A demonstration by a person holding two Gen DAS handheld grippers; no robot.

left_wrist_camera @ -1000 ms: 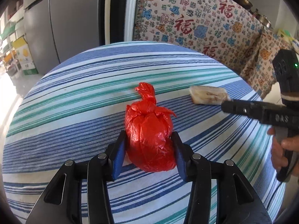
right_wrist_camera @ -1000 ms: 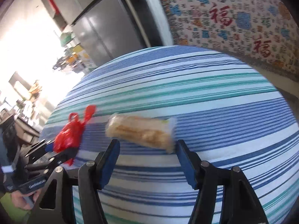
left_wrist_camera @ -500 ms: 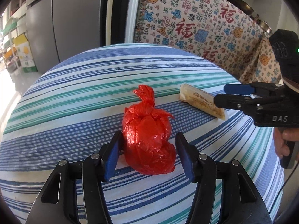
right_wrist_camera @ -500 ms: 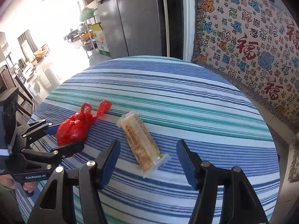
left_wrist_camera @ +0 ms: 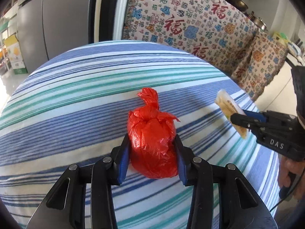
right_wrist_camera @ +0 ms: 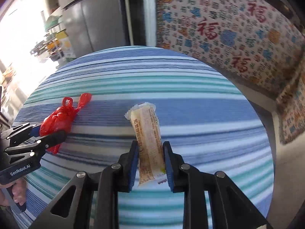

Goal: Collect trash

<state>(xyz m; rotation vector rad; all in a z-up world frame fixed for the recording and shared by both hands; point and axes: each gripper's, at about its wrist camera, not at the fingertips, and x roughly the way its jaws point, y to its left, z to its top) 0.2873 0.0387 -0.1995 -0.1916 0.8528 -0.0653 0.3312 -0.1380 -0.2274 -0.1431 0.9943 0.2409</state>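
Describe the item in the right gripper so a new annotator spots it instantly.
On the striped tablecloth, look right of the knotted red bag. The snack wrapper is a long, flat, pale yellow packet with printed text, pinched between the right gripper pads. Its neighbour is round, red and crinkled.

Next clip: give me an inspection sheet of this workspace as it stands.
Surface: round table under a blue, teal and white striped cloth.
Job's things: knotted red plastic bag; snack wrapper.
Clutter: nothing seen.
Grippers: left tongs shut on the red bag; right tongs shut on the wrapper.
Cables: thin dark cord below the right-hand tool.
Surroundings: grey fridge, patterned hanging cloth, shelves at left.
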